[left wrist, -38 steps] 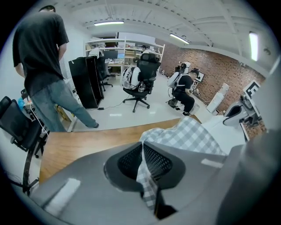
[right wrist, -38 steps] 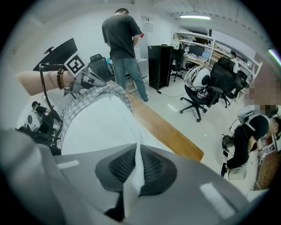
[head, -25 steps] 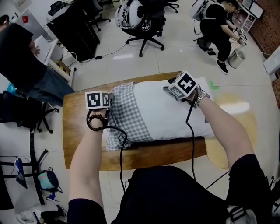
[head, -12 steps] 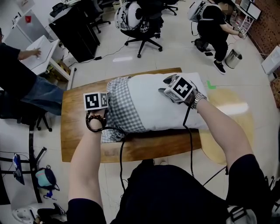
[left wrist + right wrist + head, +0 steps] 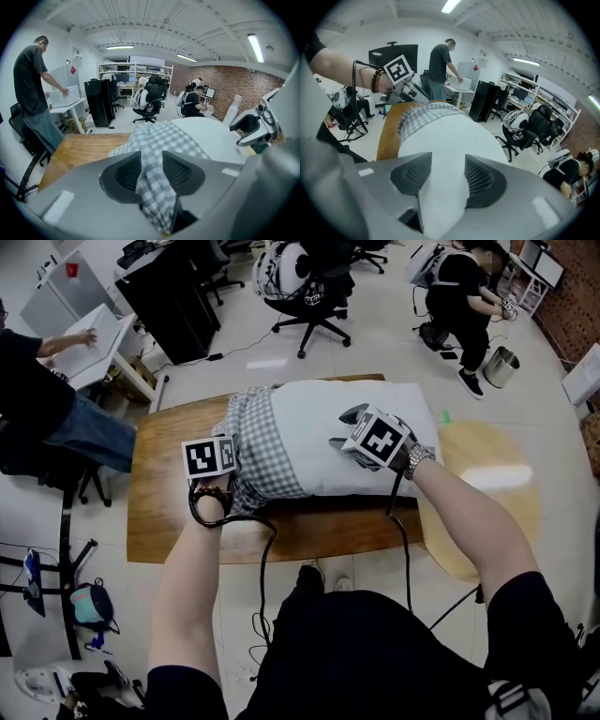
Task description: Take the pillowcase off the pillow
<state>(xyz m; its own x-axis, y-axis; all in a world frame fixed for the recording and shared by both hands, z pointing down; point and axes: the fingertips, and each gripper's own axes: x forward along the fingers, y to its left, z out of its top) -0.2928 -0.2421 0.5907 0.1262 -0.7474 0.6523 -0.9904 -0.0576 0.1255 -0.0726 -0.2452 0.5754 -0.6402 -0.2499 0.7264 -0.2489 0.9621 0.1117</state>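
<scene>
The pillowcase (image 5: 258, 451) covers one end of the pillow (image 5: 309, 432), hiding that end.

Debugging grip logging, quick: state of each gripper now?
Left gripper: closed on the grey-and-white checked fabric pillowcase.
Right gripper: pinching a fold of the white fabric pillow; jaws have just been opening.

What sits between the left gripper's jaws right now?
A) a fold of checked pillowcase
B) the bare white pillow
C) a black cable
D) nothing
A: in the left gripper view, the left gripper is clamped on a fold of the checked pillowcase that runs between its jaws.
</scene>
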